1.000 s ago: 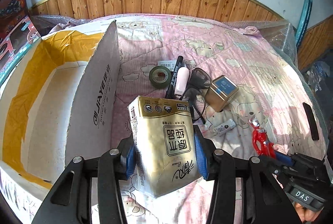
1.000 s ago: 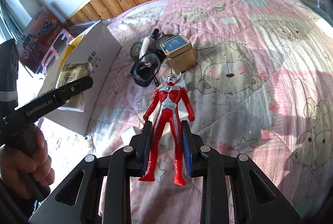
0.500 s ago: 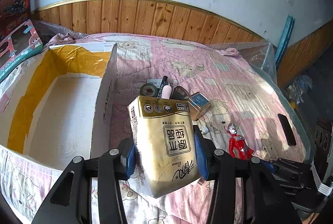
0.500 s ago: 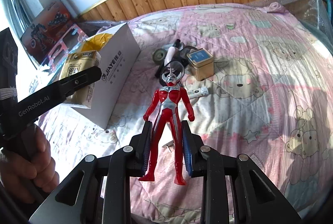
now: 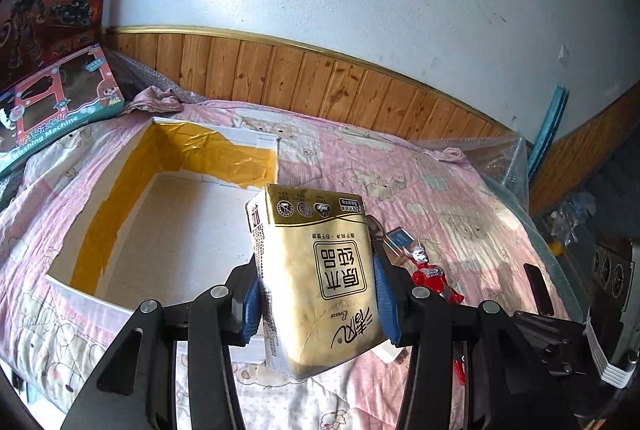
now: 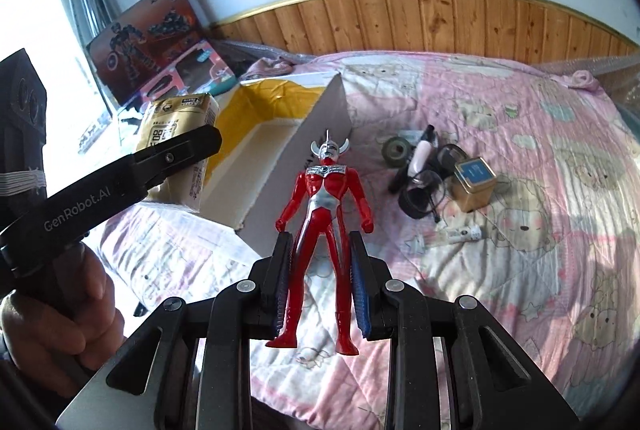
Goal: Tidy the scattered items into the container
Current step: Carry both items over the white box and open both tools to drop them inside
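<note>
Left gripper (image 5: 316, 294) clamped on tissue pack (image 5: 316, 278): soft, light, squeezed mid-sides; box (image 5: 168, 214) at 10 o'clock. Right gripper (image 6: 320, 286) clamped on rigid figure (image 6: 324, 230), at legs.

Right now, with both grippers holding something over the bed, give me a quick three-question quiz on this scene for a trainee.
1. True or false: the left gripper is shut on the gold tissue pack.
2. What does the right gripper hold? A. the gold tin B. the red toy figure C. the tape roll
3. Fill in: the white box on the bed is lined inside with ____ tape.

Key
1. True; the blue pads press both sides of the pack.
2. B; the red toy figure sits between the pads, while the gold tin and tape roll lie on the quilt.
3. Yellow.
</note>
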A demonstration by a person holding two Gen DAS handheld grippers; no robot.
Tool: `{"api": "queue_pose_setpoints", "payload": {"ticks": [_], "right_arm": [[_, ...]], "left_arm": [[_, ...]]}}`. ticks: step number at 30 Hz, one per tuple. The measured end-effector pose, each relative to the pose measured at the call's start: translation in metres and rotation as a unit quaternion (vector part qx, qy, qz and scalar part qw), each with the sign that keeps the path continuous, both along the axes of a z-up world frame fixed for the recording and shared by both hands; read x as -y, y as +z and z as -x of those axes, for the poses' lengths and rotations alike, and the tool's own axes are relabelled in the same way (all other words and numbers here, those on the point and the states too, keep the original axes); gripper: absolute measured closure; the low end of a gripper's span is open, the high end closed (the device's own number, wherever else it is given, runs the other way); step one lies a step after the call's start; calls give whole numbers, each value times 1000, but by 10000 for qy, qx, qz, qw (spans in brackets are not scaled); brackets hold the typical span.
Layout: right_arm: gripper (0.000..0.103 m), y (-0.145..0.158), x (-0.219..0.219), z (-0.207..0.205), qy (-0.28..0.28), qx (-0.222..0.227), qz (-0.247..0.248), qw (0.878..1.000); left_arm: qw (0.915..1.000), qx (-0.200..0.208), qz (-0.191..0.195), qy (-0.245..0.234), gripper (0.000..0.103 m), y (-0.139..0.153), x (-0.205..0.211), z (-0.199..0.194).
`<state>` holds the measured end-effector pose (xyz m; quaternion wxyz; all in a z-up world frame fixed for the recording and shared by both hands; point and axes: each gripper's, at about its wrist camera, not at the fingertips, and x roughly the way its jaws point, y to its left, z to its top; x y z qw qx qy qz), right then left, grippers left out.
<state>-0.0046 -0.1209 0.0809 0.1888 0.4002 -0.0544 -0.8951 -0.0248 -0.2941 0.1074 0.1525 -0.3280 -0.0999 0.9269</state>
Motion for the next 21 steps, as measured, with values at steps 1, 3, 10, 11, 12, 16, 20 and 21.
{"api": "queue_pose_setpoints", "payload": {"ticks": [1, 3, 10, 11, 12, 16, 20, 21], "right_arm": [[75, 1, 7, 2, 69, -5, 6, 10000], [75, 3, 19, 6, 207, 6, -3, 9998], [75, 18, 58, 32, 601, -74, -100, 9981], [75, 19, 63, 38, 633, -85, -128, 9979], [75, 21, 68, 44, 665, -95, -161, 9976], [75, 25, 86, 72, 803, -59, -173, 9966], [75, 25, 100, 106, 883, 45, -157, 9960], [75, 24, 102, 115, 885, 79, -160, 9959]], "left_arm": [[10000, -26, 13, 76, 55, 2, 8, -1], [9997, -60, 29, 227, 55, 3, 23, -4], [9979, 106, -94, 639, 55, -1, 72, 9], [9976, 153, -129, 657, 55, 0, 77, 13], [9974, 183, -159, 672, 55, 0, 81, 19], [9974, 227, 16, 687, 55, 5, 87, 43], [9961, 447, 230, 726, 55, 3, 93, 74], [9956, 513, 245, 742, 55, 1, 95, 82]]}}
